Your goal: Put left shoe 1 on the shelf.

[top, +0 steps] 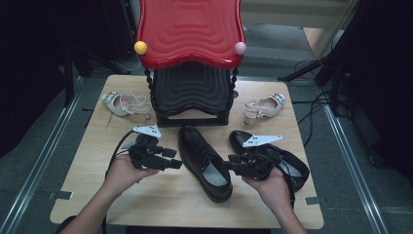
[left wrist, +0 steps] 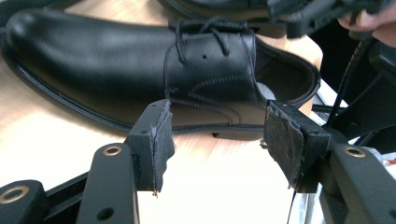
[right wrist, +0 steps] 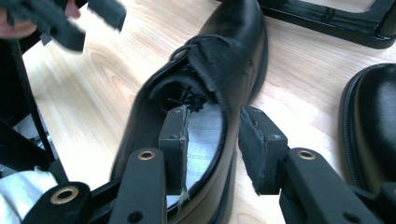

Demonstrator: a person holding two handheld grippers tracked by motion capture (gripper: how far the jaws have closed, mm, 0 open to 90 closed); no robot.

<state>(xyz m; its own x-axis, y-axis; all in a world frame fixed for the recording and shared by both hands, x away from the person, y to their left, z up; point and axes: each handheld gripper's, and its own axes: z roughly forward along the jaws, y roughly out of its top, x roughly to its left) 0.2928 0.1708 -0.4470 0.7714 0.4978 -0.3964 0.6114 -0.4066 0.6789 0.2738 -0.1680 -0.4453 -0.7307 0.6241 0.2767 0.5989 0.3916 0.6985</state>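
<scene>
A black leather lace-up shoe lies upright on its sole between the left tongs and right tongs, toe pointing away, laces tied.

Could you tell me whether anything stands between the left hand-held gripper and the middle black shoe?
Nothing visible does: the left hand-held gripper is open beside the middle black shoe, with bare table between them.

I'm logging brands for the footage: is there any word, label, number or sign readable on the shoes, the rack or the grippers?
None can be read.
The black lace-up shoe has a pale insole with faint lines on it, too blurred to tell whether they are print.
The red rack top, the sandals and the grippers' grey plates bear no lettering that shows.
</scene>
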